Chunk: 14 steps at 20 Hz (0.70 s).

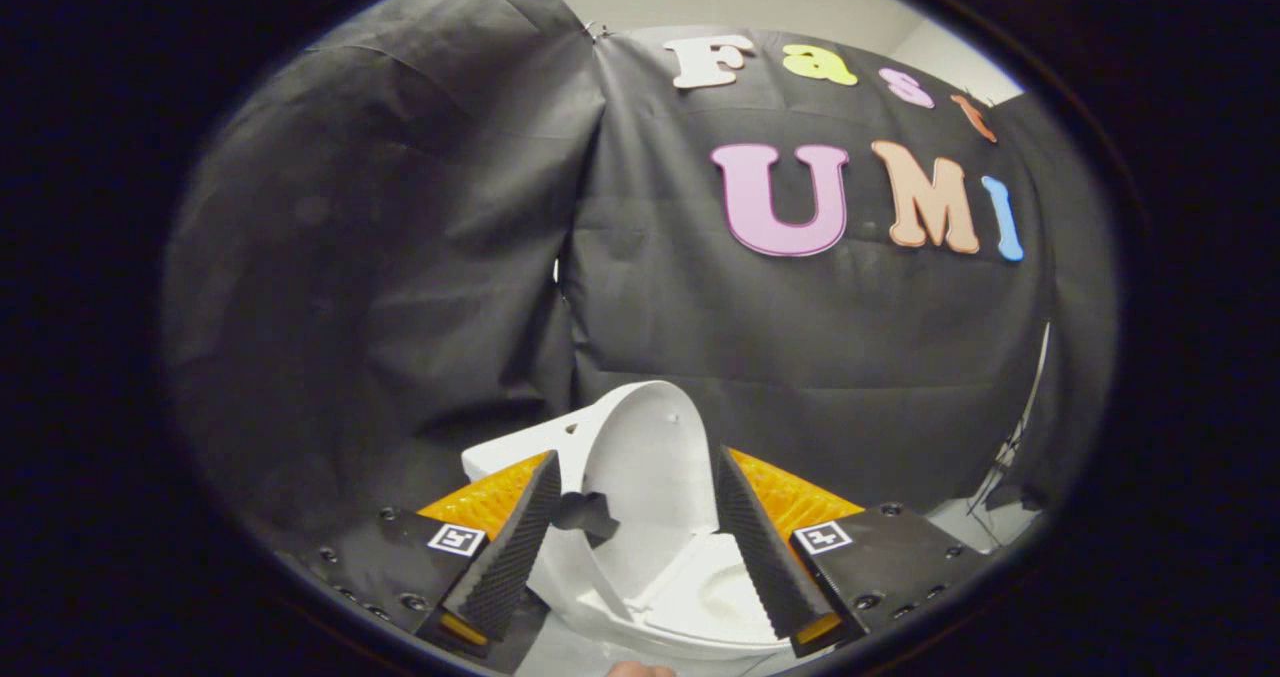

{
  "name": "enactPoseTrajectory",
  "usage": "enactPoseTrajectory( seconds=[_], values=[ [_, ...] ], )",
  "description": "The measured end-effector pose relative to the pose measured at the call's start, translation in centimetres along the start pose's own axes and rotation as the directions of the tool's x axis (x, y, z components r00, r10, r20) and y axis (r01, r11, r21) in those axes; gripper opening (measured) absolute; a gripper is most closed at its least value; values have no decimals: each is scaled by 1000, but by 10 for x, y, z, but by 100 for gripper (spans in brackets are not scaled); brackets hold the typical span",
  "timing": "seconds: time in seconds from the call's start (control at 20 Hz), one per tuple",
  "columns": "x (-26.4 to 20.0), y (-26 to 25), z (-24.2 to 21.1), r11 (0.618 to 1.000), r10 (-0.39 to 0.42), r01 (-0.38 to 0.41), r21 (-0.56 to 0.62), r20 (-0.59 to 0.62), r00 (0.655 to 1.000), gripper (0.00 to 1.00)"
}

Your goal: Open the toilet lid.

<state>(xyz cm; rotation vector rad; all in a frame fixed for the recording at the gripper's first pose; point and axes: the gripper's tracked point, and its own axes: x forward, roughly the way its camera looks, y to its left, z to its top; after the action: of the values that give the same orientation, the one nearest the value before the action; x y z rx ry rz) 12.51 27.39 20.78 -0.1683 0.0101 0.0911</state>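
Toilet lid (650,457) stands raised, nearly upright, just ahead of the gripper (635,547) and between its two fingers. The jaws are released and wide apart; they hold nothing, and neither finger presses on the lid. Below the lid, the white seat and bowl of the toilet (700,597) lie uncovered between the fingertips. Beyond the lid hangs the black cloth wall (400,257) of the booth. I judge the opening is done; what is left is only to draw the gripper away.

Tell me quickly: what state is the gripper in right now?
Gripper: open, holding nothing; its fingers stand apart on either side of the raised toilet lid, above the seat.
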Motion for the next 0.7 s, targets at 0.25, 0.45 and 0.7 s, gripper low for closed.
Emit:
enactPoseTrajectory(
  seconds=[0.25, 0.45, 0.7],
  values=[
    [-38, -60, 2, 999, -47, 48, -3, 110, 993, 96],
    [-56, -101, 1, 994, -99, 104, -28, 138, 985, 96],
    [-64, -152, -25, 983, -182, 184, -18, 67, 981, 96]
  ],
)
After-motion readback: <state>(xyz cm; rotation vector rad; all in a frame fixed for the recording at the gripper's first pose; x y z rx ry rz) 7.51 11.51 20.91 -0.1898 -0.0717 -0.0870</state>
